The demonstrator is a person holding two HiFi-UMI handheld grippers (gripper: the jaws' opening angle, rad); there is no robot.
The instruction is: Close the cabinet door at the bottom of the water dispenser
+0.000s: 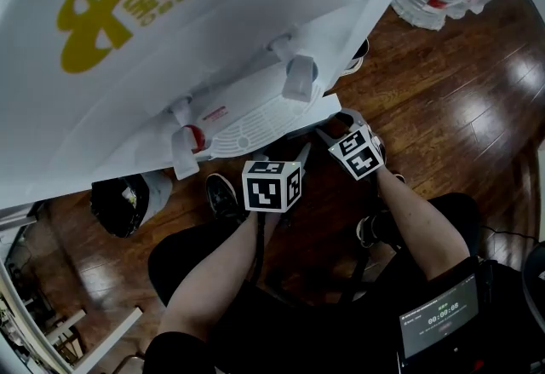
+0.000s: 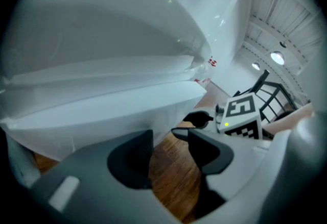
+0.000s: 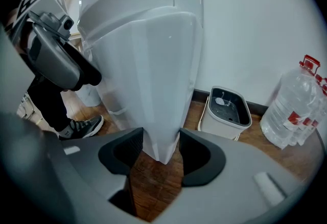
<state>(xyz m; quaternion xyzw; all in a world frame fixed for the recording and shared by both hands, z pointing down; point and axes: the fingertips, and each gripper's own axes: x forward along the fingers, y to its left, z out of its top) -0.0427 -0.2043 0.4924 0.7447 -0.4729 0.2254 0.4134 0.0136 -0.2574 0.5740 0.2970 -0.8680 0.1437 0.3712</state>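
Observation:
The white water dispenser (image 1: 170, 48), with a yellow logo and two taps, fills the head view from above. Both grippers reach in under its drip tray (image 1: 255, 121). In the right gripper view the tall white lower front narrows to the cabinet door's edge (image 3: 161, 90). Its bottom corner stands between the fingertips of my right gripper (image 3: 161, 136); I cannot tell whether the pads touch it. My left gripper (image 2: 162, 136) is open over bare wood floor, with nothing between its fingers. A white panel (image 2: 127, 100) lies just above and to its left. The right gripper's marker cube (image 2: 240, 113) shows beyond.
A small white bin (image 3: 225, 110) with a dark inside stands on the floor by the wall. Several water bottles (image 3: 296, 110) stand to its right. A dark bagged bin (image 1: 123, 202) sits left of the person's shoe (image 1: 223, 193). The floor is brown wood.

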